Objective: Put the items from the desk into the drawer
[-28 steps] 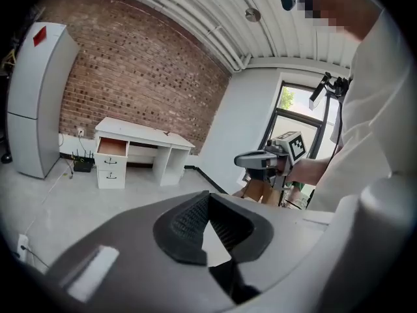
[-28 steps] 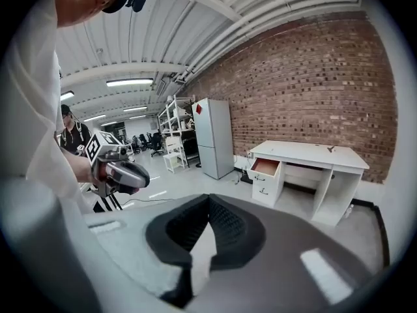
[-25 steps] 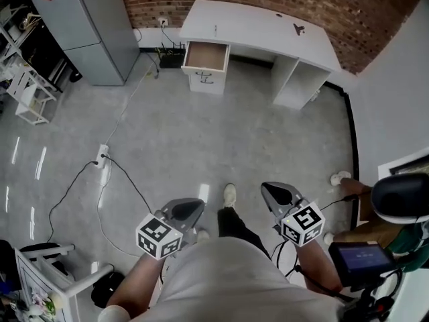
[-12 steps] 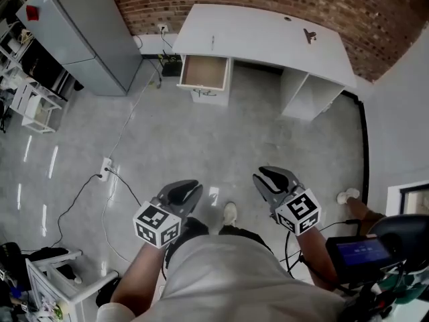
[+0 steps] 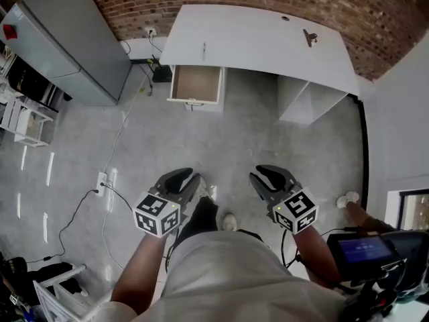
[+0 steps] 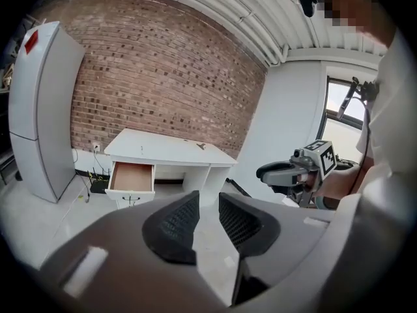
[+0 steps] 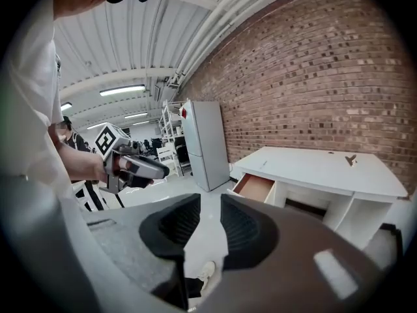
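Observation:
The white desk (image 5: 255, 42) stands against the brick wall, far ahead of me. On its top lie a dark clip-like item (image 5: 309, 37), a small dark item (image 5: 285, 19) and a thin pen-like item (image 5: 204, 49). Its wooden drawer (image 5: 196, 84) is pulled out at the left and looks empty. My left gripper (image 5: 184, 178) is held over the floor; its jaws have just been opening and hold nothing (image 6: 208, 204). My right gripper (image 5: 271, 175) is beside it, also open and empty (image 7: 210, 207). Both point toward the desk (image 6: 169, 154), well short of it.
A tall grey cabinet (image 5: 60, 39) stands left of the desk. A power strip (image 5: 102, 180) with its cable lies on the grey floor at the left. White shoes (image 5: 348, 198) sit by the right wall. My own foot (image 5: 230, 221) shows between the grippers.
I have walked toward the desk, so desk and drawer look larger and nearer. Both grippers have travelled forward with me, keeping side by side.

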